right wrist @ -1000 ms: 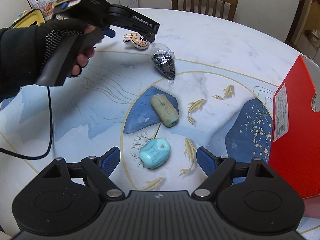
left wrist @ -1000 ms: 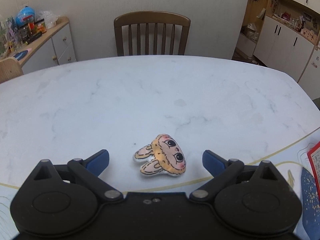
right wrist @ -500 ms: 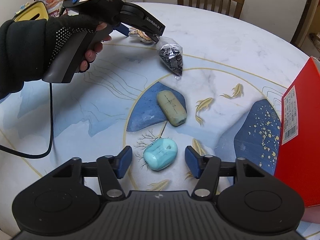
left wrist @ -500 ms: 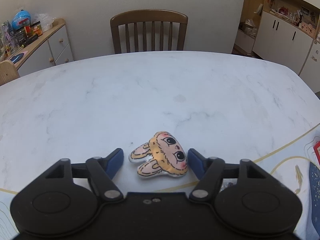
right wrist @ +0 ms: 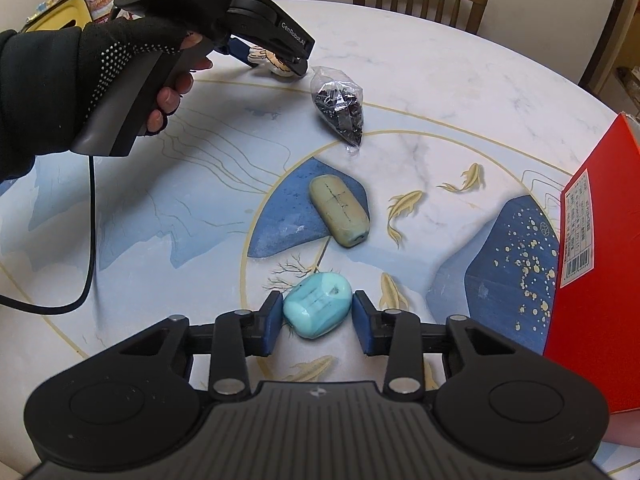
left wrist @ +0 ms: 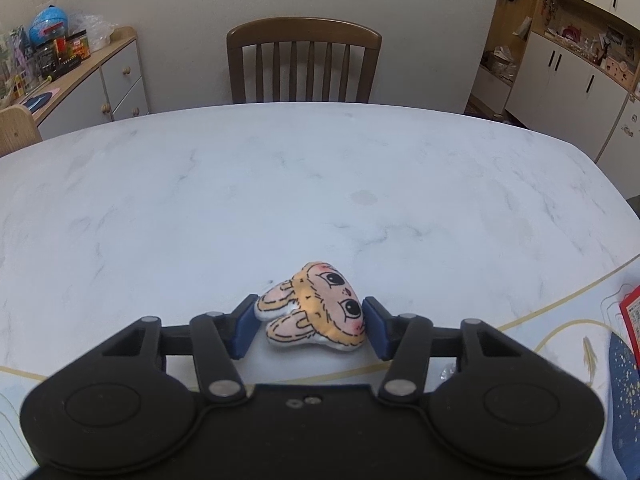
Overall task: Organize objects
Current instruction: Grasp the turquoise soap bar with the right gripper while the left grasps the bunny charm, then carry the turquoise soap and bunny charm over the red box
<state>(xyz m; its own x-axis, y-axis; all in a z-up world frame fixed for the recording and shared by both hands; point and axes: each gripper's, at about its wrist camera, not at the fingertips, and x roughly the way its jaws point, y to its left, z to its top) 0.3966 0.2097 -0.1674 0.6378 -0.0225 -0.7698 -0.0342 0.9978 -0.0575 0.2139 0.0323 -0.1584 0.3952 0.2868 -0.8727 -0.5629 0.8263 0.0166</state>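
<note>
A small plush rabbit face (left wrist: pixel 316 307) lies on the white marble table (left wrist: pixel 280 184), pinched between the blue pads of the left gripper (left wrist: pixel 310 326), whose jaws have closed onto its ears on one side and its cheek on the other. In the right wrist view, a turquoise soap-like block (right wrist: pixel 318 310) sits low at 6 o'clock on the table's painted blue-and-gold centre, squeezed by the right gripper (right wrist: pixel 316 322), both pads touching its sides. Beyond it, toward 12 o'clock, lie an olive oblong block (right wrist: pixel 339 210) and then a clear bag of dark bits (right wrist: pixel 339 109). A red box (right wrist: pixel 596 248) stands at 3 o'clock. A gloved hand (right wrist: pixel 116 80) at 10 o'clock works the left tool. Both objects appear gripped but not yet lifted. The risks from here: the soft plush could fold and slip free, since the pads hold only its edges; the smooth, rounded block could squirt out if the grip sits off-centre.
</note>
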